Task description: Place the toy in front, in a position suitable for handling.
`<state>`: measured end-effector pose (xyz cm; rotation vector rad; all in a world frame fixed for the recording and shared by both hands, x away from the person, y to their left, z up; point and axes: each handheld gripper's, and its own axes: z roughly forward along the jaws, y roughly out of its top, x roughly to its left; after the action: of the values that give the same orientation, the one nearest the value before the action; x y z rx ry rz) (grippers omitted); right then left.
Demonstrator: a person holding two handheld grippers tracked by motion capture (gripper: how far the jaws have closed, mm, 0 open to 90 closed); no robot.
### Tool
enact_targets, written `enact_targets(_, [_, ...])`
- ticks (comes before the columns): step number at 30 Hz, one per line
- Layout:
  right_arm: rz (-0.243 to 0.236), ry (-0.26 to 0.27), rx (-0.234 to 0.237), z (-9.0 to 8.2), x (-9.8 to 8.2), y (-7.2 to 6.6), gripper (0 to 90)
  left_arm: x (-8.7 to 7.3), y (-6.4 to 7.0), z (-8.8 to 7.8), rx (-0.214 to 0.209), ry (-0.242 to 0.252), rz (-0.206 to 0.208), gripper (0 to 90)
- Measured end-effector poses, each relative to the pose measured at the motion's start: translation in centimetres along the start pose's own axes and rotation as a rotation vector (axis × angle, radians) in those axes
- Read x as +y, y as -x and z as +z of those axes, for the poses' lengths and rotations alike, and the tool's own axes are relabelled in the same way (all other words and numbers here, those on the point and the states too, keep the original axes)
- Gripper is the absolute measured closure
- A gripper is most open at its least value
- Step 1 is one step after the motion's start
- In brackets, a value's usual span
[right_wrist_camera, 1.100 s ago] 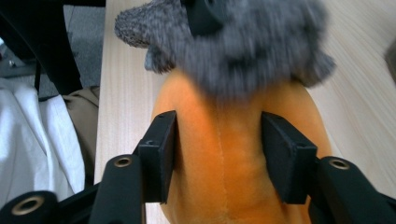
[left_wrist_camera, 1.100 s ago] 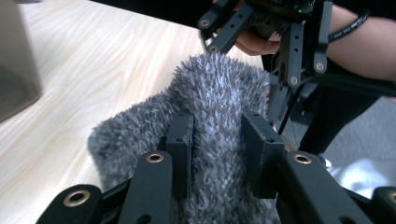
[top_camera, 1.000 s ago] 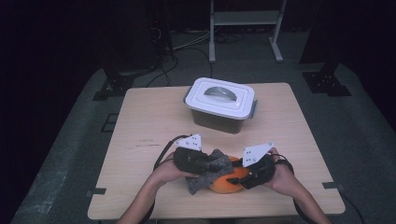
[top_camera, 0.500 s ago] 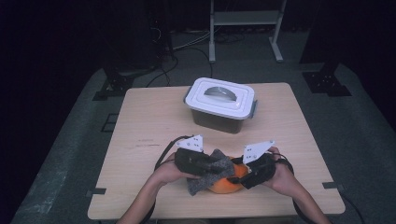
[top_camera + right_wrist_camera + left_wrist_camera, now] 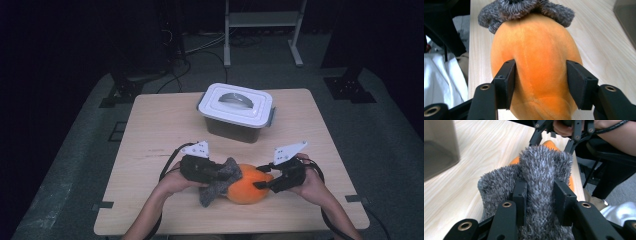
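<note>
- An orange, egg-shaped plush toy (image 5: 247, 184) lies on the near part of a pale wooden table (image 5: 160, 130), between both grippers.
- A fuzzy grey cloth (image 5: 220, 179) drapes over the toy's left end.
- The left gripper (image 5: 539, 199) is closed tight on a fold of that cloth.
- The right gripper (image 5: 540, 79) straddles the toy's other end; its jaws have just been closing, pads at the plush sides.
- A dark plastic box with a white handled lid (image 5: 236, 111) stands farther back, well apart.
- Cables trail beside both hands.
</note>
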<state>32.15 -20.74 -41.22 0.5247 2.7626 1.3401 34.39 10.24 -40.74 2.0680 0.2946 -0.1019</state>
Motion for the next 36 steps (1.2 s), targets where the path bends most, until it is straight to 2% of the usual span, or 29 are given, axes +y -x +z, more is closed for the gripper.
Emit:
enact_targets(2, [0.004, -0.002, -0.013, 0.0, 0.2, -0.1, 39.7, -0.1, -0.1, 0.0, -0.001, 0.006, -0.014, 66.2])
enact_targets(6, [-0.001, -0.042, -0.05, -0.1, 1.2, -0.8, 34.1, 0.0, 0.0, 0.2, -0.006, 0.02, -0.019, 66.3])
enact_targets(8, [-0.024, -0.034, -0.068, -0.2, 1.7, -1.4, 32.3, 0.1, 0.2, 0.3, -0.009, 0.027, -0.016, 66.3])
enact_targets(11, [-0.051, -0.02, -0.07, 0.1, 2.4, -2.2, 28.5, 0.4, 0.5, 0.6, -0.02, 0.034, -0.016, 66.3])
enact_targets(15, [-0.12, -0.048, -0.106, 1.7, 2.9, -3.1, 24.4, 0.6, 0.8, 0.9, -0.023, 0.023, 0.004, 66.3])
enact_targets(16, [-0.12, -0.054, -0.11, 2.1, 2.7, -3.1, 24.6, 0.5, 0.7, 0.9, -0.02, 0.02, -0.003, 66.3])
enact_targets(18, [-0.094, -0.042, -0.096, 2.4, 2.4, -2.7, 29.0, 0.2, 0.2, 0.6, -0.019, 0.024, -0.019, 66.2])
enact_targets(22, [-0.028, -0.039, -0.066, 1.9, 2.1, -1.9, 46.4, -0.4, -0.4, 0.3, -0.017, 0.029, -0.066, 66.2])
enact_targets(24, [-0.028, -0.03, -0.063, 1.7, 2.1, -1.9, 50.8, -0.4, -0.4, 0.4, -0.023, 0.032, -0.07, 66.3])
enact_targets(29, [-0.023, 0.008, -0.071, 1.8, 2.5, -2.2, 55.4, -0.1, -0.4, -0.1, -0.005, 0.031, -0.071, 66.4])
enact_targets(31, [-0.029, 0.039, -0.065, 2.0, 3.2, -2.2, 55.8, 0.3, -0.2, -0.9, 0.008, 0.04, -0.055, 66.5])
enact_targets(36, [-0.044, 0.079, -0.023, 3.1, 4.3, -2.1, 55.4, 0.9, 0.1, -2.0, 0.021, 0.063, -0.026, 66.4])
